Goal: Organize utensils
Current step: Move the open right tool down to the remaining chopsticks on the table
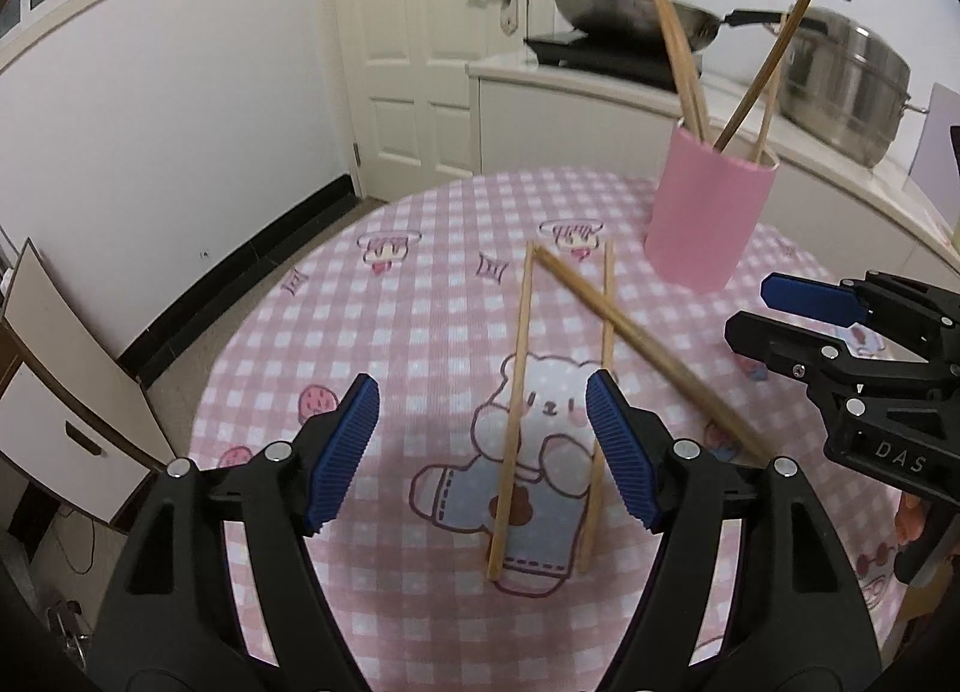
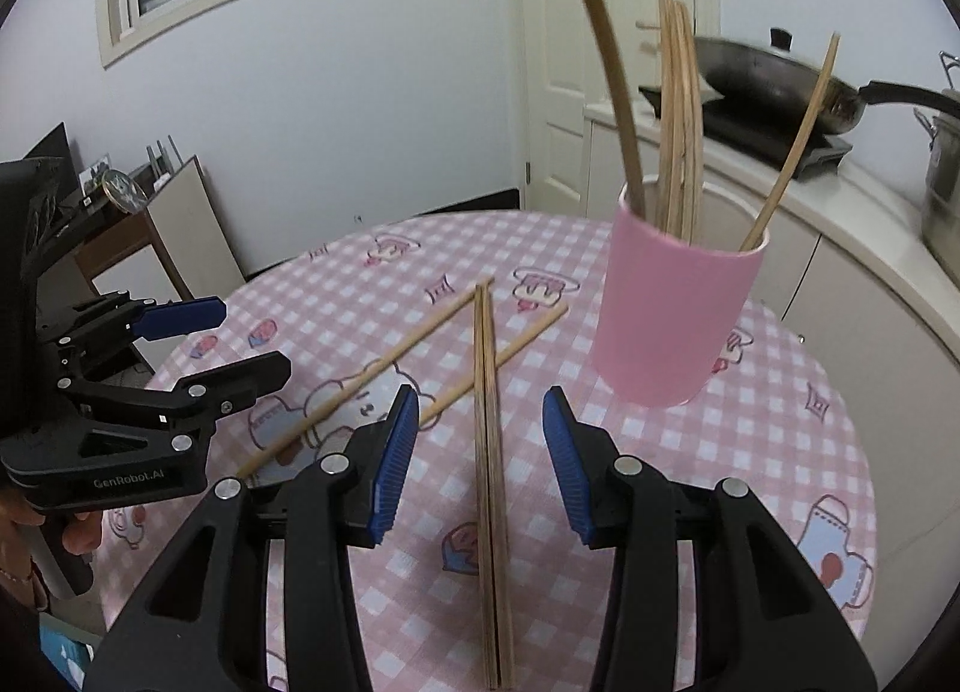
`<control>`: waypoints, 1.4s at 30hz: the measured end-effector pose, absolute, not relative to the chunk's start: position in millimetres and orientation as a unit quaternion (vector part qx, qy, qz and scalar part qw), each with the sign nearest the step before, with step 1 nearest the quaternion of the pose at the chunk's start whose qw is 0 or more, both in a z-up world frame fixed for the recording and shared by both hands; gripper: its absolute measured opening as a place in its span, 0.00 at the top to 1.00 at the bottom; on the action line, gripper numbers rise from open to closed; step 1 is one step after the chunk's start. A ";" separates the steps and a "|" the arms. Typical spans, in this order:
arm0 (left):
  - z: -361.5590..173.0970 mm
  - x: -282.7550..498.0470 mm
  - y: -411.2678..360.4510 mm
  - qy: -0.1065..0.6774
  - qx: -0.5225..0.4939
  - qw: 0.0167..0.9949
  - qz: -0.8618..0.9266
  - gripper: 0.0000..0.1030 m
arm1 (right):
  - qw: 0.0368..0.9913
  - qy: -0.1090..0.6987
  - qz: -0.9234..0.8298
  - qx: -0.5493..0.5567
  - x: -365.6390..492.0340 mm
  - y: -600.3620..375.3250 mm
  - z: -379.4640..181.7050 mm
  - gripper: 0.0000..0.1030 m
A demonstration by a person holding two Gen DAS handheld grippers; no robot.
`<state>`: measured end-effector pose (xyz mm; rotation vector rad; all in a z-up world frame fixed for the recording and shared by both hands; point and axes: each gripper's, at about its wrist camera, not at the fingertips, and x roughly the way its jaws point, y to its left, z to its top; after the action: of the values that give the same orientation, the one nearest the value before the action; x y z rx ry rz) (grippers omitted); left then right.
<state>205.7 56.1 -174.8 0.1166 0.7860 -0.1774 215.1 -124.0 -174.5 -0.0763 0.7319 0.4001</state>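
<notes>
Two light wooden chopsticks [image 1: 516,392] lie side by side on the pink checked tablecloth [image 1: 360,332]. My left gripper [image 1: 483,386] hovers open over them, one finger on each side. A darker chopstick pair [image 1: 630,329] crosses them diagonally. In the right wrist view that darker pair [image 2: 489,512] runs lengthwise between the fingers of my right gripper [image 2: 481,395], which is open with its pads clear of the pair. The light chopsticks [image 2: 384,356] slant off to its left. A pink cup [image 2: 672,320] holding several chopsticks stands at the back right.
Behind the round table a white counter [image 1: 600,86] carries a wok [image 1: 630,11] on a black cooker and a steel pot [image 1: 846,86]. A white door [image 1: 432,44] is at the back. A low cabinet [image 1: 54,392] stands left of the table edge.
</notes>
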 end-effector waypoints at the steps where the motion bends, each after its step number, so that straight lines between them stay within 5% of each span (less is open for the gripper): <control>1: -176.9 206.9 56.8 0.385 0.057 0.917 -0.087 0.31 | 0.913 0.358 0.194 -0.038 217.2 -123.5 -176.5 0.60; 42: -229.8 258.9 55.0 0.441 0.078 0.891 -0.071 0.31 | 0.889 0.416 0.172 -0.084 268.1 -114.8 -215.4 0.61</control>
<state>258.9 55.0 -229.8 0.1612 0.9164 -0.1465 268.1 -114.8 -215.4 -0.1738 0.8632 0.3569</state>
